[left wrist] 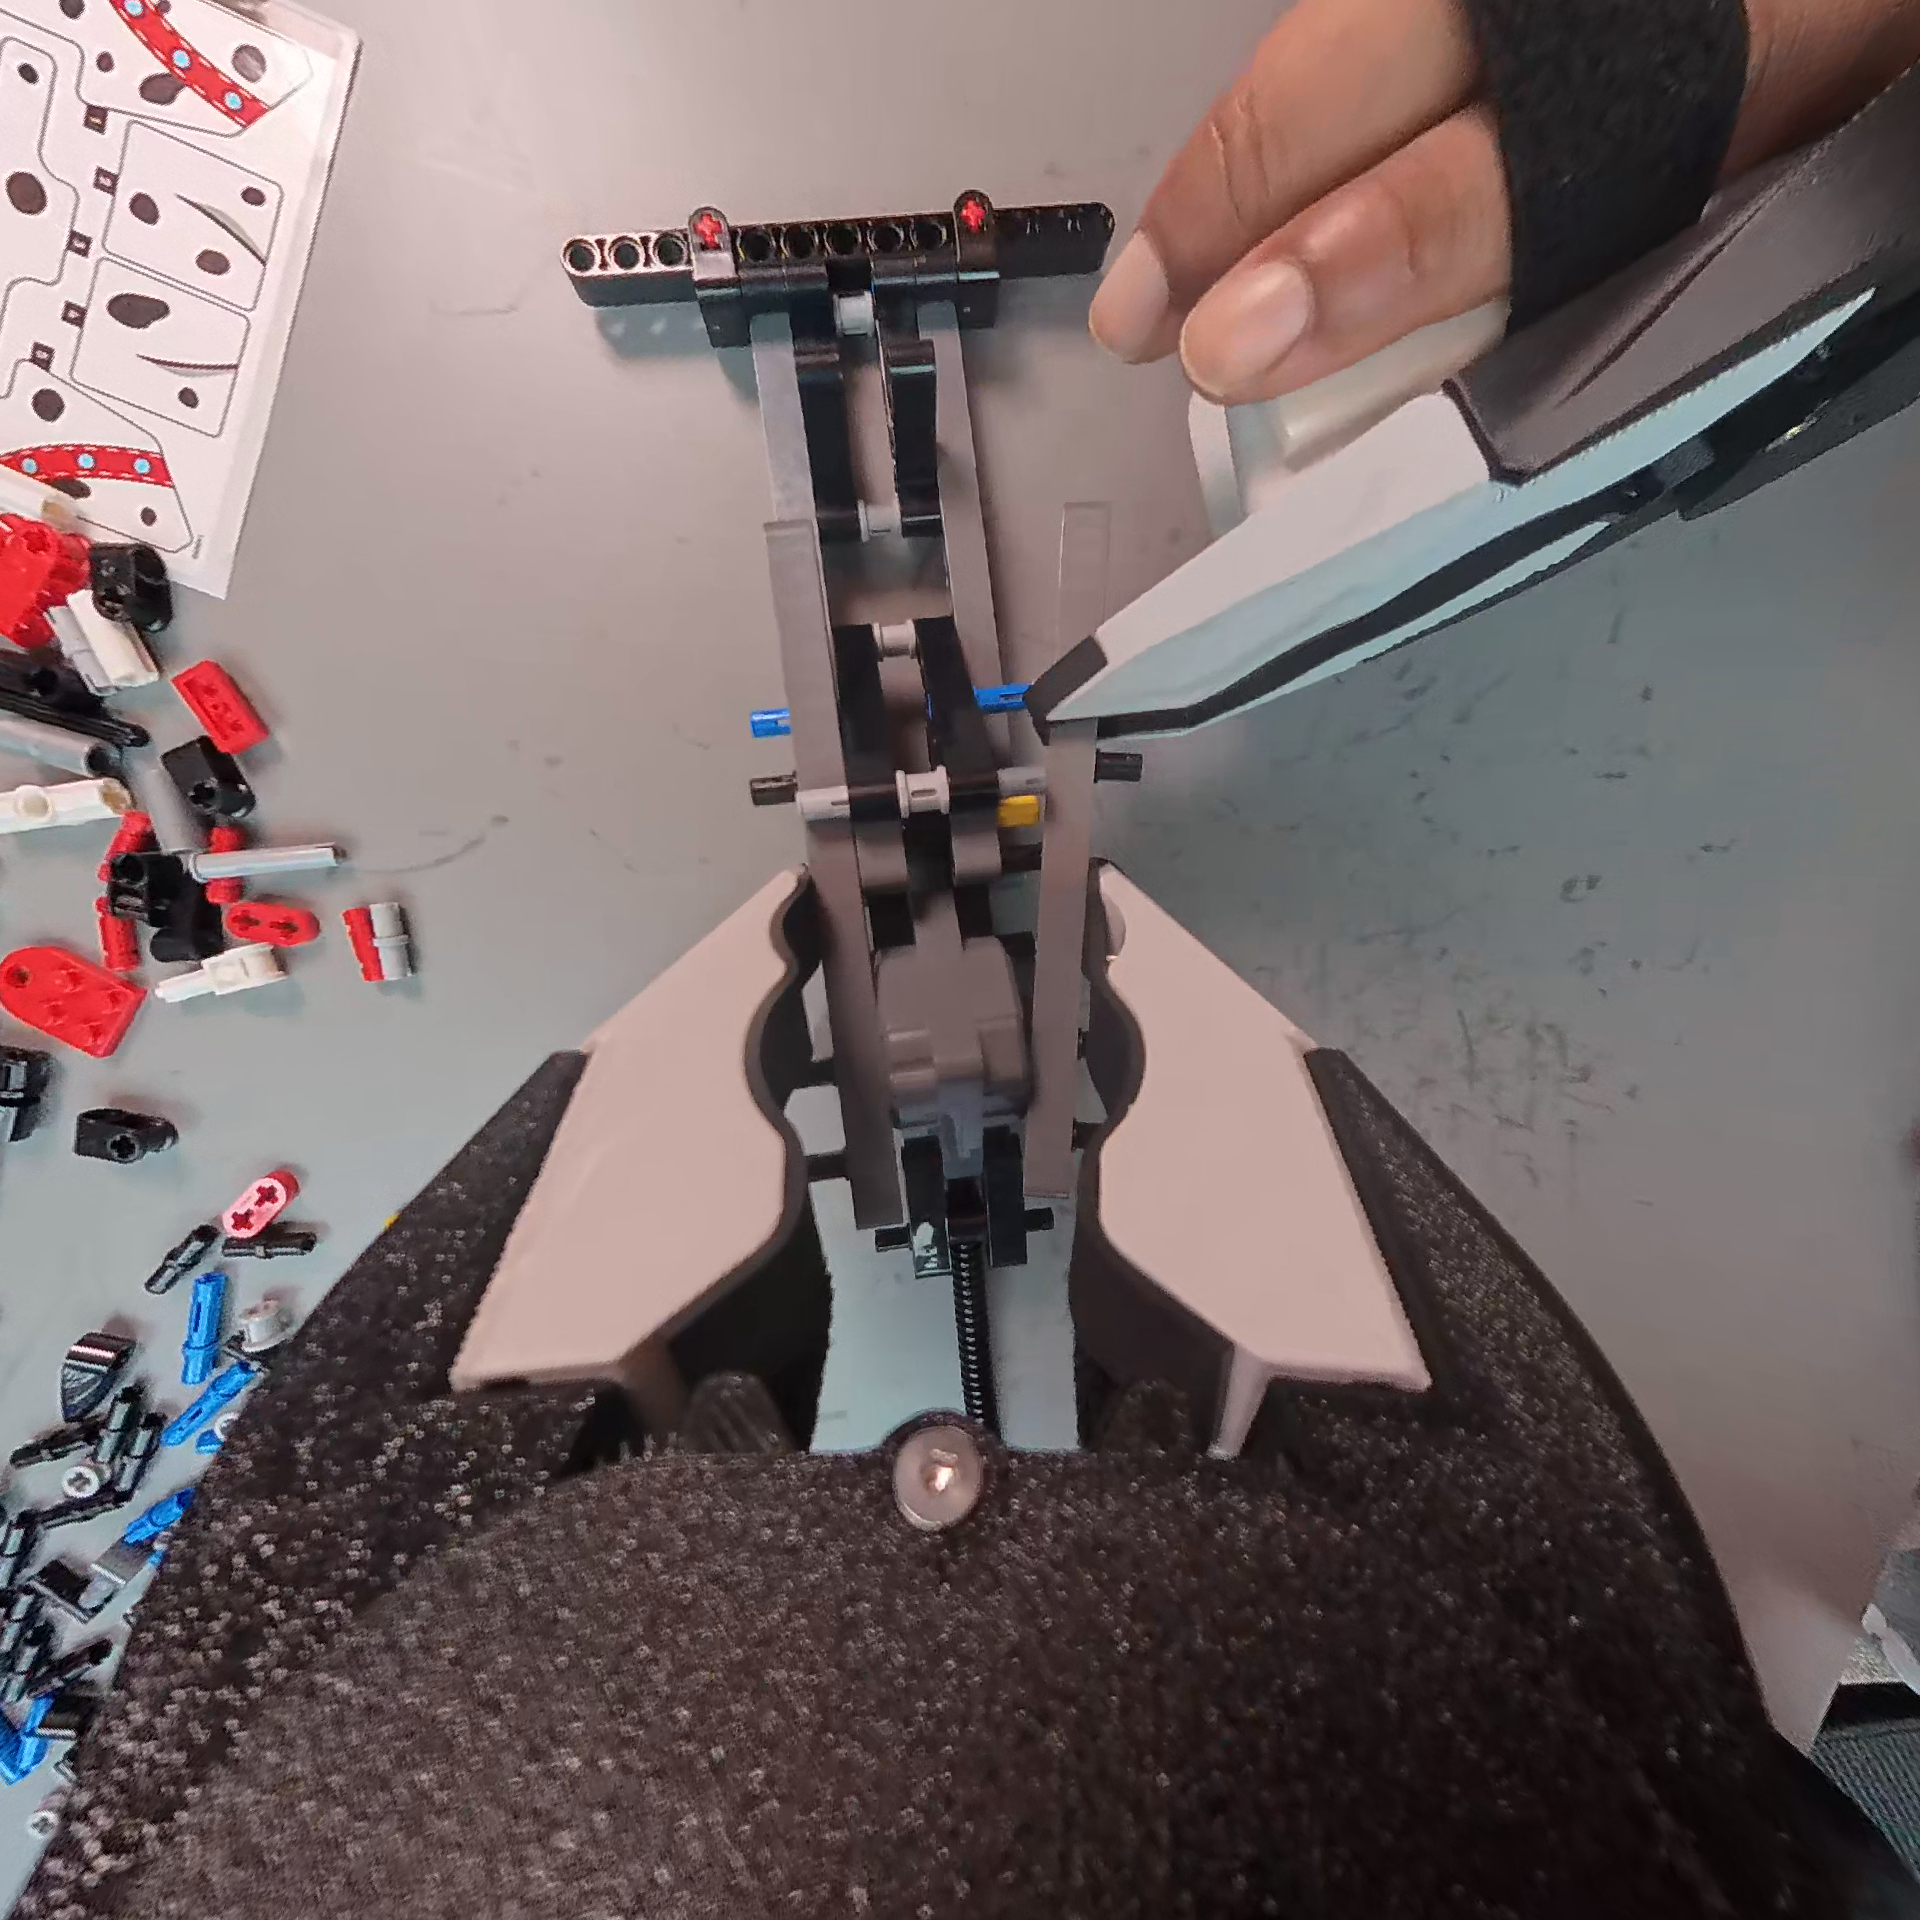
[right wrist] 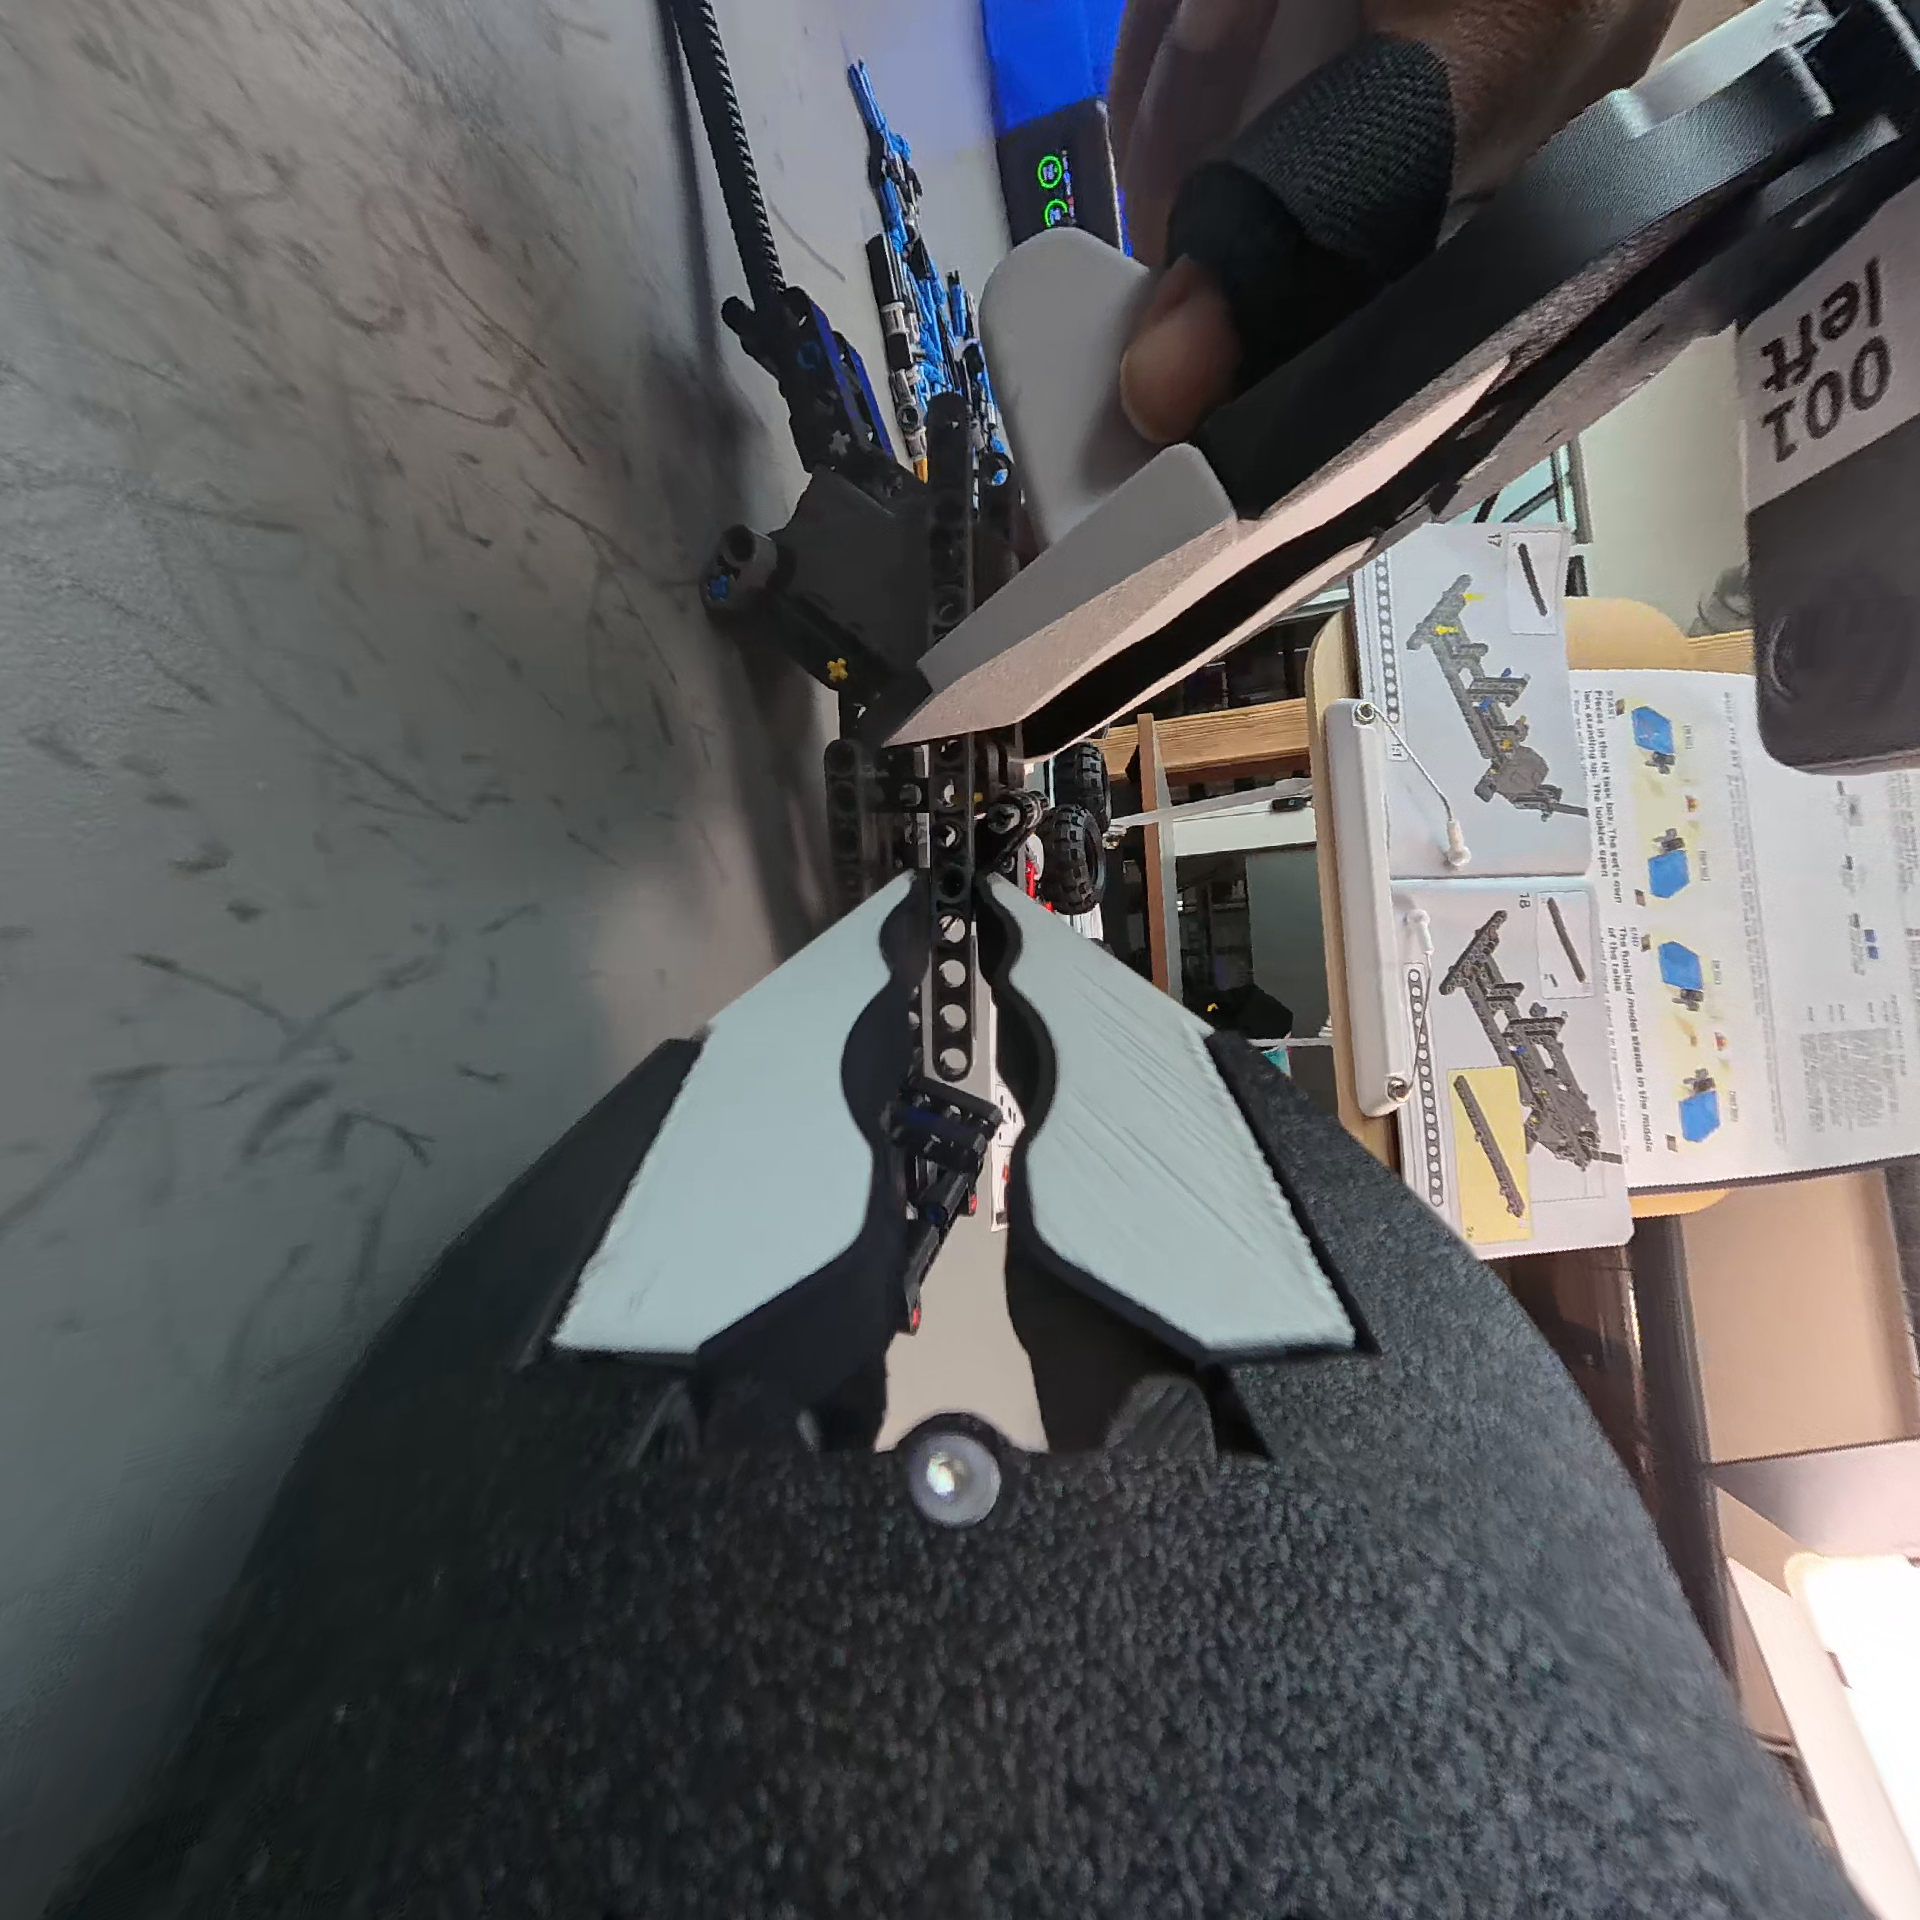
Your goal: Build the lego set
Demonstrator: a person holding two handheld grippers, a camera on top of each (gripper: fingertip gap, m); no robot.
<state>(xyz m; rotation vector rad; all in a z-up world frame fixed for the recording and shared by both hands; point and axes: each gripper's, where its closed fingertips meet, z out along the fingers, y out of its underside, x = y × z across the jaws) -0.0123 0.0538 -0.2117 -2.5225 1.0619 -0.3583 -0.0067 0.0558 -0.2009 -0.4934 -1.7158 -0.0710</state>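
The lego frame, grey and black beams with a black cross beam at its far end, lies lengthwise on the grey table. My left gripper is shut on its near end. In the right wrist view the left gripper comes in from the upper right onto the frame. My right gripper is shut on a long grey beam with holes. In the left wrist view the right gripper holds that beam against the frame's right side, beside a blue pin.
Loose red, black, white and blue parts lie along the table's left side, below a sticker sheet. An open instruction booklet stands on a holder at the right. Black wheels lie beyond the frame. A hand holds the right gripper. Left and right tips are no more than a few centimetres apart.
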